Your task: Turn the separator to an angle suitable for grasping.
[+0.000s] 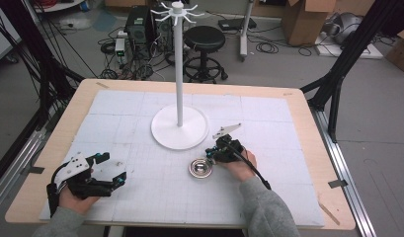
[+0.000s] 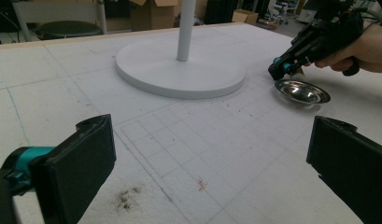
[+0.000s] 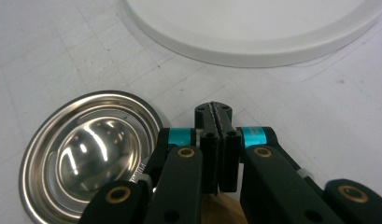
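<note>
Bowl point(image 1: 200, 168) of steel sits at six o'clock of the stand base point(image 1: 180, 127); right hand-held gripper point(image 1: 210, 153) pressed closed beside it; left hand-held gripper point(image 1: 112, 168) gapes wide.

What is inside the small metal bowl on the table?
The metal bowl holds nothing that can be seen: its shiny bottom shows reflections. The right gripper, with jaws shut, covers the bowl's near right rim, so that part is hidden.

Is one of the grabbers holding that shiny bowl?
No. The right gripper is shut on nothing beside the metal bowl; the left gripper is open and empty.
</note>
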A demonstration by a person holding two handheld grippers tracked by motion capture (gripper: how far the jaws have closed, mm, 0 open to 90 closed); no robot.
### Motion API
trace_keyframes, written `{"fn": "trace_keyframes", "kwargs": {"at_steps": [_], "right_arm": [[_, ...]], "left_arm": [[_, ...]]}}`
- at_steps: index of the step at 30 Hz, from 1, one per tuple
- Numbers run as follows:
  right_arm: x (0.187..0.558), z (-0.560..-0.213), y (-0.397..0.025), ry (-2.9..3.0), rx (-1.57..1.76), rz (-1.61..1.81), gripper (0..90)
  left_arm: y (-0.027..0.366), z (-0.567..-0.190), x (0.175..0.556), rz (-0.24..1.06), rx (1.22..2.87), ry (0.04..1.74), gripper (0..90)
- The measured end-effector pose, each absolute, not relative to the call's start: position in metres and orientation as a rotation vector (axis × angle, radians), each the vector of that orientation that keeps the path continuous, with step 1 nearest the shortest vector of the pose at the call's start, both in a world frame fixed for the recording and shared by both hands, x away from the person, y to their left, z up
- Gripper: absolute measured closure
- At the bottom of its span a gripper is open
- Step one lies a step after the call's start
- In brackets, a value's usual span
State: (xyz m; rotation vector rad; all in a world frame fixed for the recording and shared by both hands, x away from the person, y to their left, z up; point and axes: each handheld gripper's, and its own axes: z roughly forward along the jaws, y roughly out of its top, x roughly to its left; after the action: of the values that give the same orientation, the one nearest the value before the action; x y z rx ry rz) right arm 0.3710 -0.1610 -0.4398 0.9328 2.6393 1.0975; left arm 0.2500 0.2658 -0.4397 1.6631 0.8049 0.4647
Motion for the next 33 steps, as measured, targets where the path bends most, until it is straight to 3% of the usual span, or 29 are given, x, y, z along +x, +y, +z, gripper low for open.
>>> {"fn": "trace_keyframes", "kwargs": {"at_steps": [33], "right_arm": [[0.3619, -0.4367, -0.1560, 2.670, 0.910, 1.029, 90.0]], "left_arm": [[0.2656, -0.4412, 0.2503, 0.462, 1.670, 0.806, 1.8]]}}
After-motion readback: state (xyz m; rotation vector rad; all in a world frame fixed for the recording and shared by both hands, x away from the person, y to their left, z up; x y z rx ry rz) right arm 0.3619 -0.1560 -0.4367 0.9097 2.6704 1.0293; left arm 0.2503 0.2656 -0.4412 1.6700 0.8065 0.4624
